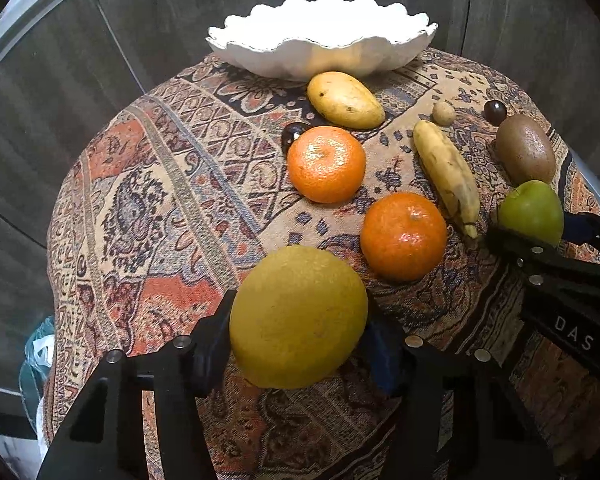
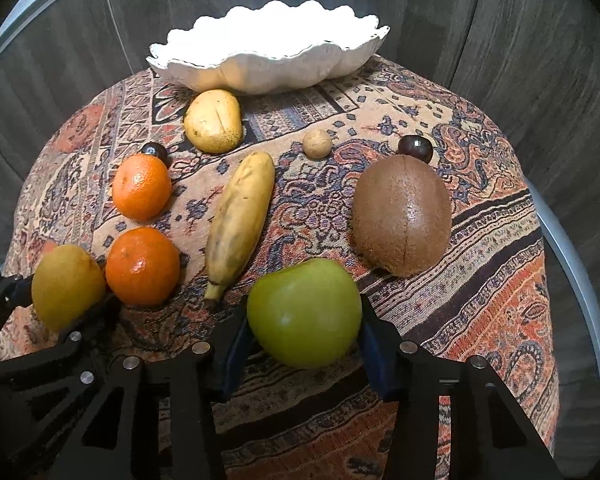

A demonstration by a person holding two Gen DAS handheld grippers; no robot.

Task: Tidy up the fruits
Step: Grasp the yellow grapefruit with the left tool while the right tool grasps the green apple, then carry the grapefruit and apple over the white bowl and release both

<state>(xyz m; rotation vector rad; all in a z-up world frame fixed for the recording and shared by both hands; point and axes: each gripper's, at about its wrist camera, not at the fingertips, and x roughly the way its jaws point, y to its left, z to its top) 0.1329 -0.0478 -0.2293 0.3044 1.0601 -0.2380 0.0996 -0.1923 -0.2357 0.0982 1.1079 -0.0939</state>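
Observation:
Between the blue pads of my left gripper sits a large yellow citrus fruit, pressed from both sides near the table's front edge. My right gripper is shut on a green apple in the same way. Each gripper shows in the other view: the right gripper holds the apple, and the left gripper holds the yellow fruit. An empty white scalloped bowl stands at the far edge.
On the patterned tablecloth lie a mango, two tangerines, a banana, a kiwi, a small tan fruit and two dark fruits. The round table drops off on all sides.

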